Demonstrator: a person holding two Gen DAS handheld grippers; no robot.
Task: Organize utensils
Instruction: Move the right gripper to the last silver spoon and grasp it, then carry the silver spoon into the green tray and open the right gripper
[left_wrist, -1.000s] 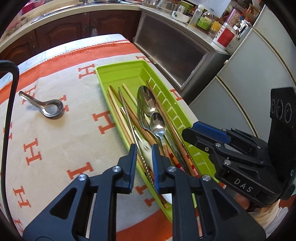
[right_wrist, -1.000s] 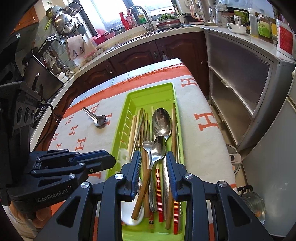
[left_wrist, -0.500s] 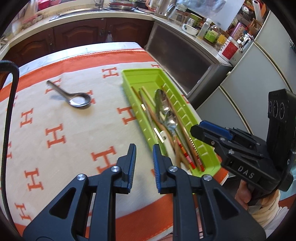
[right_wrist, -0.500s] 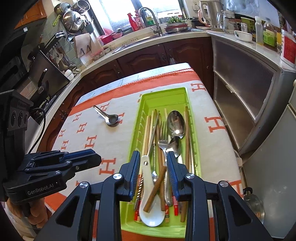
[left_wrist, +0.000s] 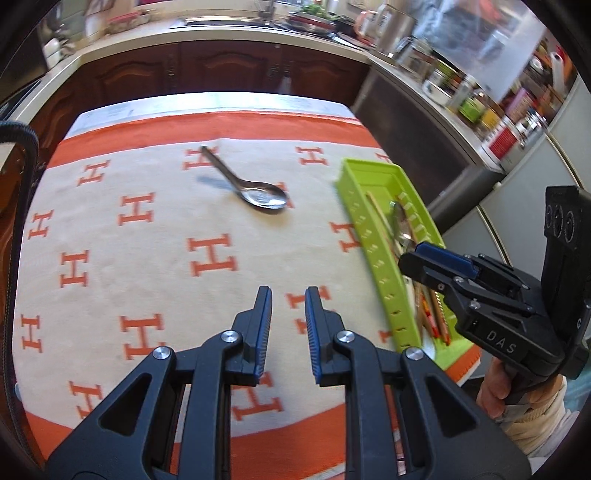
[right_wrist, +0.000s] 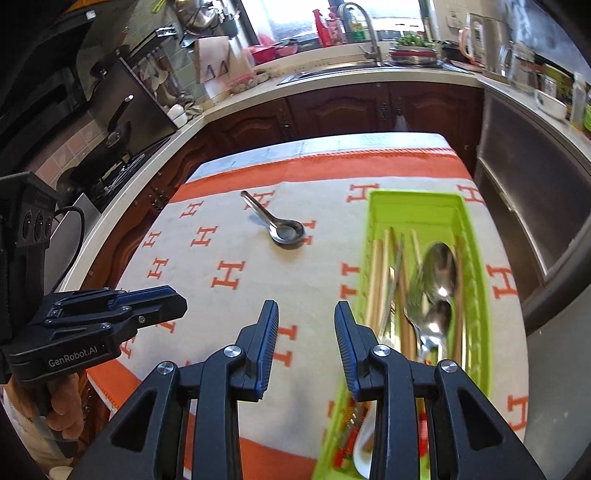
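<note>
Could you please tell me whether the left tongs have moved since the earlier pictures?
Yes. The left tongs swung leftward off the green plastic utensil tray and now hover over the H-patterned orange-and-cream cloth, empty.

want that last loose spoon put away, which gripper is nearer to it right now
Left, judging from both views. The left gripper hangs over the cloth just short of the metal spoon. The right gripper sits further off, beside the green tray.

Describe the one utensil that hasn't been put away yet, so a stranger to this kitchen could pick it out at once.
Start at the table's cream cloth with orange H letters and find the lime-green tray on its right side. Left of the tray, apart from it, a short steel soup spoon lies alone on the cloth. Every other utensil lies inside the tray.
</note>
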